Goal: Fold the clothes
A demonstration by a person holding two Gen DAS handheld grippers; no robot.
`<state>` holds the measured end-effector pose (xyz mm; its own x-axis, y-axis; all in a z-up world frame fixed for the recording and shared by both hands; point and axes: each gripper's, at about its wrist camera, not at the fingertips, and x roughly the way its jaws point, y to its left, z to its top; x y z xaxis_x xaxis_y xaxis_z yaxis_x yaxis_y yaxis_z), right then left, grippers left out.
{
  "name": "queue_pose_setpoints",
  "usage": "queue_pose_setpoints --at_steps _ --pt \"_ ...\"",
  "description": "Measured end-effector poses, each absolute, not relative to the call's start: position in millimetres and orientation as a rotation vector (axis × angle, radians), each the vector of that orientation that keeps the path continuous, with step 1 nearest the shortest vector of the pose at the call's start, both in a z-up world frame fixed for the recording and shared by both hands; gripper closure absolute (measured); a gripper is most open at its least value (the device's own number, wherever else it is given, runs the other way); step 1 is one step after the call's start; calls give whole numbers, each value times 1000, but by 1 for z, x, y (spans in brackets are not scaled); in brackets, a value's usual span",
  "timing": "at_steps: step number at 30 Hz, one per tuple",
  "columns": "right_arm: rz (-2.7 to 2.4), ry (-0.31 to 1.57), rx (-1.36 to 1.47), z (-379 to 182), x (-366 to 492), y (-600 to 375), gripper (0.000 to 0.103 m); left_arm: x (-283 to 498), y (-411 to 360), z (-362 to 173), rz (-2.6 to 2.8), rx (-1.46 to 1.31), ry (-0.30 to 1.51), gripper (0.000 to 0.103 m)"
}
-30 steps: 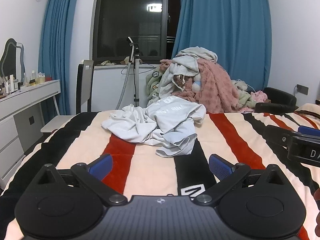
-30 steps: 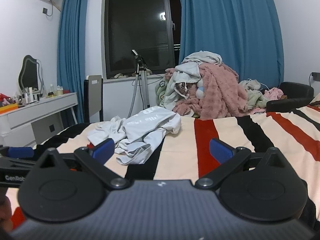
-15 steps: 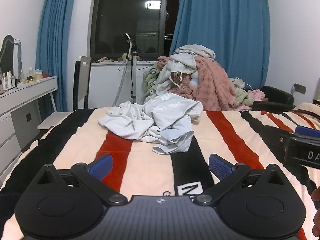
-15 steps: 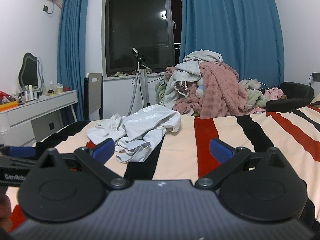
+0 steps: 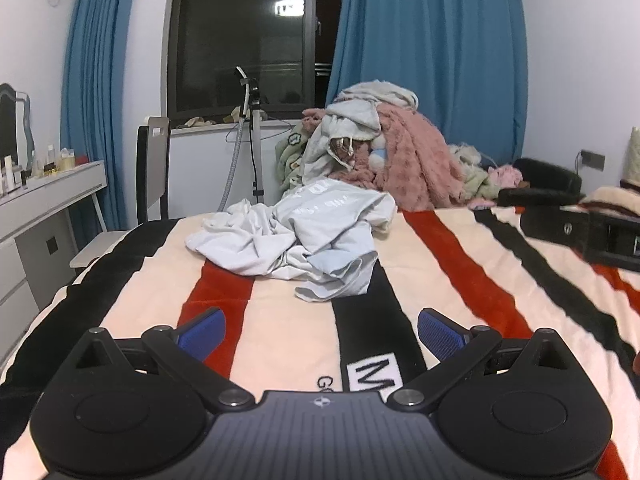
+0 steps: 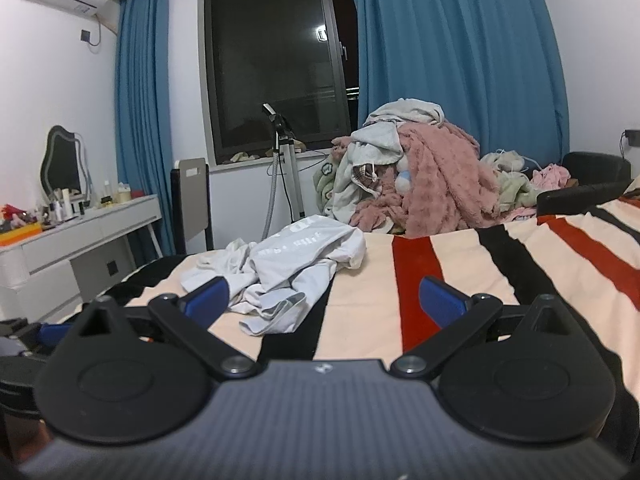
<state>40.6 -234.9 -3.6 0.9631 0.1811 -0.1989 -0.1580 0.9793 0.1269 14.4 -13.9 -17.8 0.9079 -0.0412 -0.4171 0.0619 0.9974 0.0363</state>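
Note:
A crumpled pale grey-white garment point(image 5: 308, 240) lies on the striped blanket point(image 5: 276, 328) near the bed's far end; it also shows in the right wrist view point(image 6: 288, 272). My left gripper point(image 5: 320, 330) is open and empty, low over the blanket, a short way in front of the garment. My right gripper point(image 6: 322, 302) is open and empty, to the right of the garment. The right gripper's body shows at the right edge of the left wrist view point(image 5: 592, 236).
A heap of clothes with a pink fleece point(image 5: 400, 160) sits beyond the bed's end. A white dresser point(image 5: 36, 216) and chair point(image 5: 152, 172) stand at the left. A black seat point(image 5: 548, 184) is at the right. Window and blue curtains are behind.
Both views have tilted slightly upward. The garment sits a little higher and nearer in the left wrist view. Both grippers stay open.

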Motion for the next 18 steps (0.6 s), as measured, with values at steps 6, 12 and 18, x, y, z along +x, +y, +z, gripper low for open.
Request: queue_pose_setpoints --at_steps 6,12,18 --pt "63 150 90 0 33 -238 0 32 -15 -30 -69 18 498 0" --pt "-78 76 71 -1 29 -248 0 78 -22 -46 -118 14 592 0" --pt "-120 185 172 -24 52 -266 0 149 -18 -66 -89 -40 653 3"
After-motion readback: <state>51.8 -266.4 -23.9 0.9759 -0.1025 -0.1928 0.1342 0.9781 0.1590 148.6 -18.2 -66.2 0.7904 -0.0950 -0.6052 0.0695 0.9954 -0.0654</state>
